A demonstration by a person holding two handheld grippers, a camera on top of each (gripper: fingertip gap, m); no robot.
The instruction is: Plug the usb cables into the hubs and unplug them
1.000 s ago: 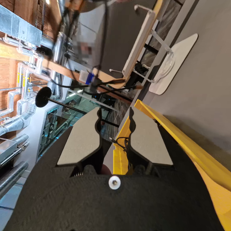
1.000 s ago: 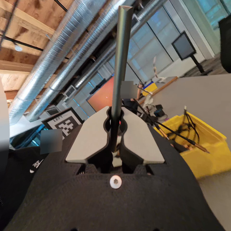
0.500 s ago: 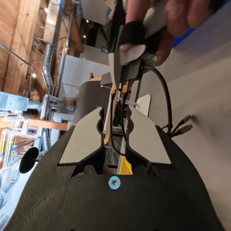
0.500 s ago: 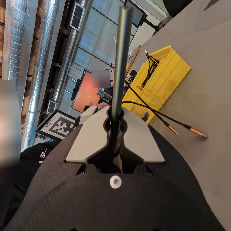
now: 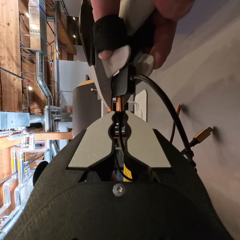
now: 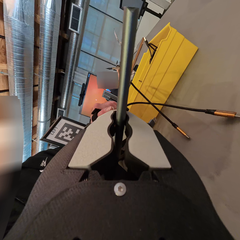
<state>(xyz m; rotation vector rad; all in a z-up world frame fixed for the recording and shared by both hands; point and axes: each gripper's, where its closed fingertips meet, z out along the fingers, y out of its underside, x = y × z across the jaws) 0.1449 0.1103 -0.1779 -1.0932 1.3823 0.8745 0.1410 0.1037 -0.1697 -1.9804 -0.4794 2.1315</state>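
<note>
Hub (image 6: 127, 62) seen edge-on in right wrist view; ports not visible, lower end hidden between the fingers (image 6: 96, 140). Copper plug (image 5: 120, 105) half hidden behind left fingertips (image 5: 137, 129); seating cannot be told. Hand (image 5: 162, 26) cut by top edge. Yellow bin (image 5: 127, 174) only a sliver.

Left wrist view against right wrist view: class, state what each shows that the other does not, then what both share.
Only the left wrist view shows the left gripper shut on a copper plug seated in the hub's end. Only the right wrist view shows the yellow bin whole and the hub edge-on in the right gripper. Both show the grey table and two loose copper-tipped cables.
</note>
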